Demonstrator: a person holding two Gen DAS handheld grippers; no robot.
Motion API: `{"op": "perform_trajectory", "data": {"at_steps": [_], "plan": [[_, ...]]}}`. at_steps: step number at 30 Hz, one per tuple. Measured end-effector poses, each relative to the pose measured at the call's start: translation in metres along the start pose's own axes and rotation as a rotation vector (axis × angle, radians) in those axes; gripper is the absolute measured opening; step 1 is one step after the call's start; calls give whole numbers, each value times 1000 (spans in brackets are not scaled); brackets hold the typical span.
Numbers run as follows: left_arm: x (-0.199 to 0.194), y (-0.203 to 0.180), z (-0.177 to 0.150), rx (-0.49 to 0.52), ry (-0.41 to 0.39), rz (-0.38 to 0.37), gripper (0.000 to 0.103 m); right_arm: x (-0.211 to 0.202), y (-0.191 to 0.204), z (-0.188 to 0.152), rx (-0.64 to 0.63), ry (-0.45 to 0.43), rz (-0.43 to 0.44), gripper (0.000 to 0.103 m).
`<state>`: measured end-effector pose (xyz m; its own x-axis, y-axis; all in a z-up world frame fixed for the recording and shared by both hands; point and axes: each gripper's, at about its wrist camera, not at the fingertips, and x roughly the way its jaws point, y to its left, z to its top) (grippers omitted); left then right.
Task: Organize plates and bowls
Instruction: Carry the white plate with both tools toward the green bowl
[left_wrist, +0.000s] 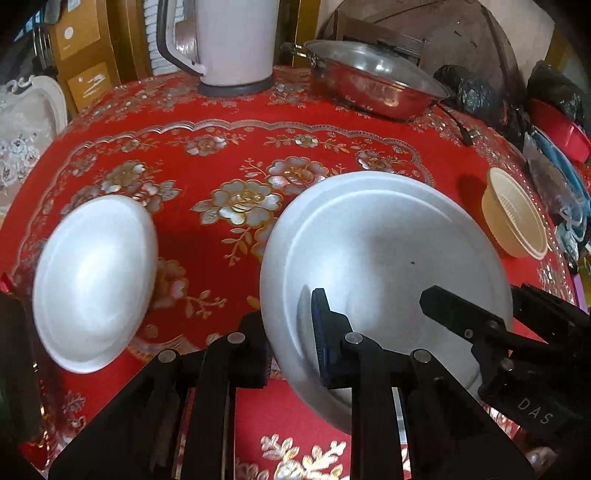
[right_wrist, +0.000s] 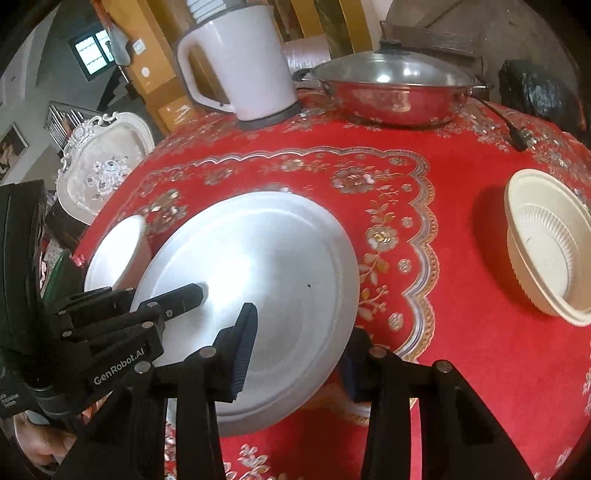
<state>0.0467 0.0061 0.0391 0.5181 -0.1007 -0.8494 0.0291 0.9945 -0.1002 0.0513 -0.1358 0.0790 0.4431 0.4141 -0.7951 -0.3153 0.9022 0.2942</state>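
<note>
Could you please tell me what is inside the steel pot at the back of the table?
The lidded shiny steel pot has a domed glass lid showing only glare and reflections. Whatever is inside cannot be made out, so I cannot tell whether it holds anything.

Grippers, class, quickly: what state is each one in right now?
Left gripper: shut on the white plate's near rim.
Right gripper: shut on the same plate's rim.

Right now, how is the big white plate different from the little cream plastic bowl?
The big white round plate is wide, shallow and smooth; the little cream plastic bowl is smaller, deeper and ribbed inside. Both hand-held grippers clamp the plate's rim; the bowl sits untouched. Both are on the red flowered tablecloth.
</note>
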Motion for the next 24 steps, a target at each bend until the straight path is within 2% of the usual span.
{"op": "perform_trajectory", "data": {"at_steps": [14, 24], "plan": [[-43, 20, -22, -13, -72, 16, 18, -25, 40, -10, -62, -29, -6, 43], [-73, 47, -36, -37, -117, 59, 19, -32, 77, -12, -132, -41, 6, 43]]}}
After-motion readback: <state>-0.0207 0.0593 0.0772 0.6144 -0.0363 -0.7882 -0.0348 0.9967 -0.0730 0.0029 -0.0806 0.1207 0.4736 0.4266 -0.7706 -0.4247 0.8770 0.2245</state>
